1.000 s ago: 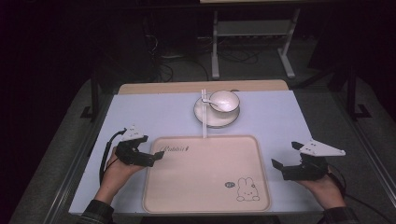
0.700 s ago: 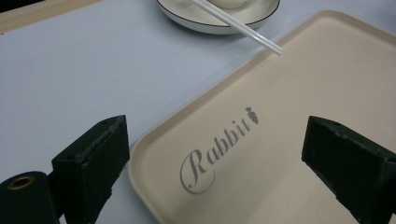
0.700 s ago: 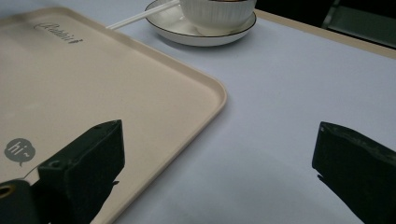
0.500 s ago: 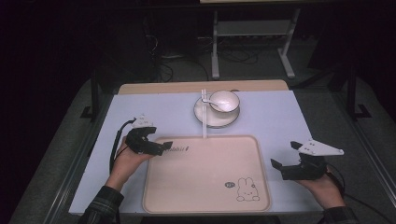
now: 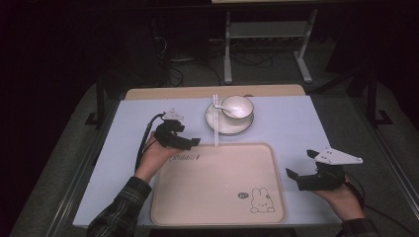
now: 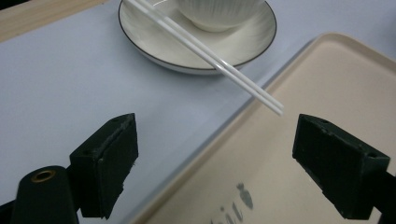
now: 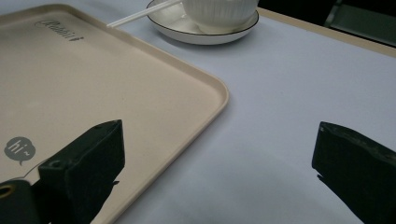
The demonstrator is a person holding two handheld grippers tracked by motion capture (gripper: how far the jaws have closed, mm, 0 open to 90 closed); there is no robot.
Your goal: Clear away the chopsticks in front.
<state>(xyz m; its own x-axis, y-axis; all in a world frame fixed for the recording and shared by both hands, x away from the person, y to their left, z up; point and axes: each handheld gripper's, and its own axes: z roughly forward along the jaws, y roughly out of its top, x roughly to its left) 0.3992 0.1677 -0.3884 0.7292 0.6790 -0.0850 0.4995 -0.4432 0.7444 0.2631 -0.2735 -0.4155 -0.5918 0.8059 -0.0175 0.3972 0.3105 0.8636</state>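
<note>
Nothing has been moved yet: the tray (image 5: 217,185) lies bare on the near half of the tabletop (image 5: 123,123), and the plate (image 5: 221,126) with the bowl (image 5: 238,106) on it sits just beyond the tray's far edge. The chopsticks (image 5: 215,121) rest across the plate's left side, their near tips reaching over the tray's far rim; in the left claw view they lie as a pair (image 6: 210,53), tips hanging just above the rim. A spoon handle seems to stick out of the bowl, though it is too small to be sure.

The left claw (image 5: 190,142) hovers at the tray's far left corner, near the chopstick tips, and looks to be going for them. Its jaws stand wide apart with nothing between them, and they have just been closing slightly. So the work is at its start: the grasp is not made, and all the carrying is left.

The right claw (image 5: 300,170) sits off the tray's right edge over bare tabletop, jaws open and empty.

Against the earlier frames, the left hand has travelled from the tray's left side toward the far right, closing on the chopsticks. The right hand has kept its place, and the dishes lie unchanged.
</note>
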